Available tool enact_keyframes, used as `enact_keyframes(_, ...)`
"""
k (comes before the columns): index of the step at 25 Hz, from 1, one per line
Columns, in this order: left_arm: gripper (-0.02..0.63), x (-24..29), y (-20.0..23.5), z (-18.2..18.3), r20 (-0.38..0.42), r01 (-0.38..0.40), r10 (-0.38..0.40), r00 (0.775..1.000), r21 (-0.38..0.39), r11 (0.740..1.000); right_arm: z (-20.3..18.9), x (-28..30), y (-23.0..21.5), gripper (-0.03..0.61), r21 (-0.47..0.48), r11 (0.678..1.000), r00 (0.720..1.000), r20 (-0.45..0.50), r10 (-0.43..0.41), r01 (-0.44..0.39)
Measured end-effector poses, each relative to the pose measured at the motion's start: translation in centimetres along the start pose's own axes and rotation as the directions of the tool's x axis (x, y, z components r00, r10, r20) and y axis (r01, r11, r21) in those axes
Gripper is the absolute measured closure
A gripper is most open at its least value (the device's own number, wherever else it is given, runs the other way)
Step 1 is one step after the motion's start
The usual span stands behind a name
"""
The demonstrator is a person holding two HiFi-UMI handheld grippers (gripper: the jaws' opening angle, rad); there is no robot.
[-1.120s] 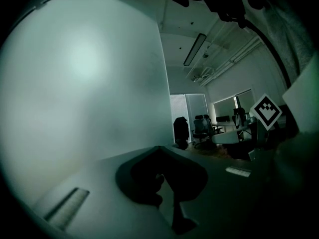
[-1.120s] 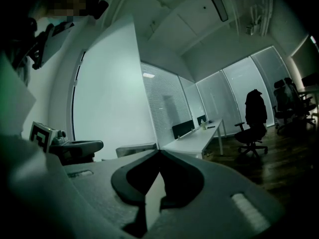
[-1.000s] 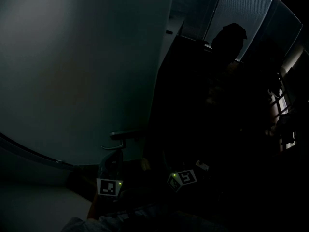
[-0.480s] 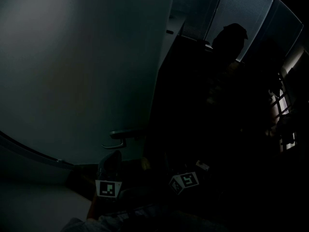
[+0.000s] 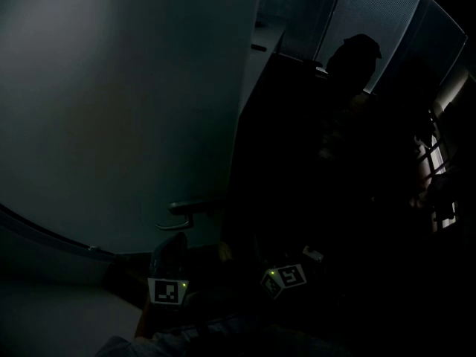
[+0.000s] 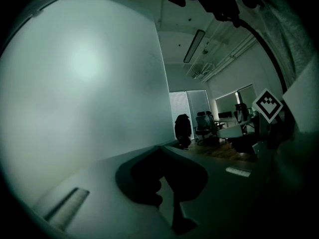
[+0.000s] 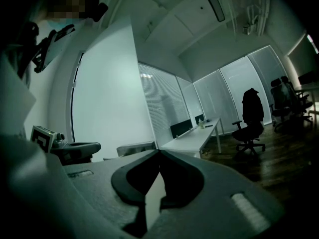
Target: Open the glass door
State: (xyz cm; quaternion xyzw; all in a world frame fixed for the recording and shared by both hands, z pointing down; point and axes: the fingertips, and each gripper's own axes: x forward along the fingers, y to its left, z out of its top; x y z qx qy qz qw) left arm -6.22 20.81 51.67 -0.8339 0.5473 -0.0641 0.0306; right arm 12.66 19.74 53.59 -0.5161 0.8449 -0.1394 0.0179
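Frosted glass door [image 5: 134, 110] ajar, office [image 6: 214, 128] visible past right edge; my left gripper [image 6: 158, 149] and right gripper [image 7: 158, 152] clenched empty; wider swing likely remains

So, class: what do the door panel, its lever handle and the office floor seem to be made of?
Door panel: probably frosted glass, matt; light glows through it milky, with no clear view.
Lever handle: likely metal, satin; a faint pale sheen, though the picture is dim.
Office floor: seemingly wood boards, glossy; brownish, with window light reflected.
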Motion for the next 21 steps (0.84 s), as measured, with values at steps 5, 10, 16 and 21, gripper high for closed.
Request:
enact_keyframes(5,0.611,0.11,0.22,-0.17,-0.007,-0.005,0.005,1.0,0.006,1.0,-0.26,0.17,-0.09,0.577,0.006,1.0,1.0,-0.003,0.002,-0.002)
enact_keyframes(10,0.611,0.19,0.26,-0.32,-0.009,-0.008,0.008,1.0,0.003,1.0,-0.58,0.33,-0.08,0.577,0.01,1.0,1.0,-0.008,0.005,-0.005)
enact_keyframes(16,0.611,0.19,0.33,-0.21,-0.01,-0.009,0.009,1.0,0.009,1.0,-0.5,0.41,0.23,0.577,0.008,1.0,1.0,-0.01,0.013,-0.013)
enact_keyframes(21,0.611,0.45,0.21,-0.26,-0.006,0.001,-0.001,1.0,0.016,1.0,-0.71,0.51,0.07,0.577,0.008,1.0,1.0,-0.018,0.009,-0.009)
